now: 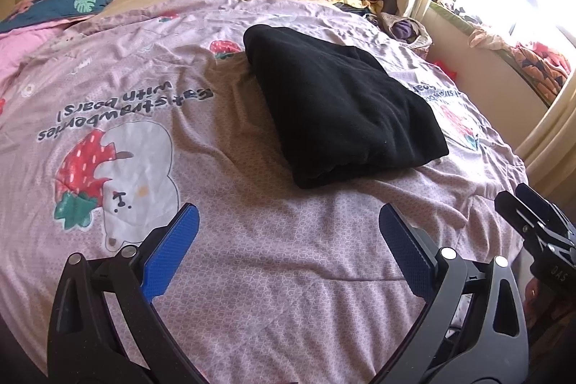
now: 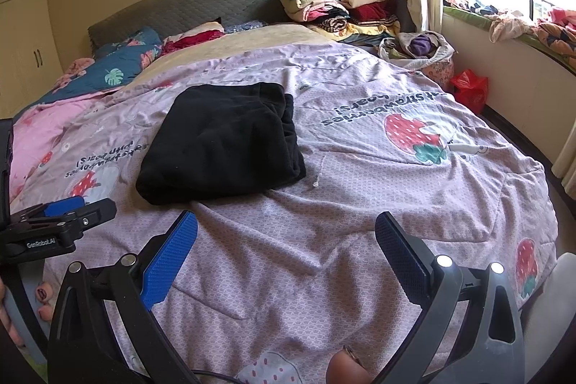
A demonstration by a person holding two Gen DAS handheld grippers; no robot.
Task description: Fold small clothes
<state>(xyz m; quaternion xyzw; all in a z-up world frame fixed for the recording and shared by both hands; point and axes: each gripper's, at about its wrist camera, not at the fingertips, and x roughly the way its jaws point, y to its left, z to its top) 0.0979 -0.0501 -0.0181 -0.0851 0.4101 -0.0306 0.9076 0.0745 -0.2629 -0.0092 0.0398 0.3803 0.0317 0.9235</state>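
A black garment lies folded into a thick rectangle on the pink strawberry-print quilt. It also shows in the right wrist view, ahead and to the left. My left gripper is open and empty, held above the quilt short of the garment's near edge. My right gripper is open and empty, also short of the garment. The right gripper shows at the right edge of the left wrist view. The left gripper shows at the left edge of the right wrist view.
A stack of folded clothes sits at the far right by the grey headboard. A blue floral pillow lies at the far left. A bag with clothes and a red bag sit beside the bed. Clothes lie on the window sill.
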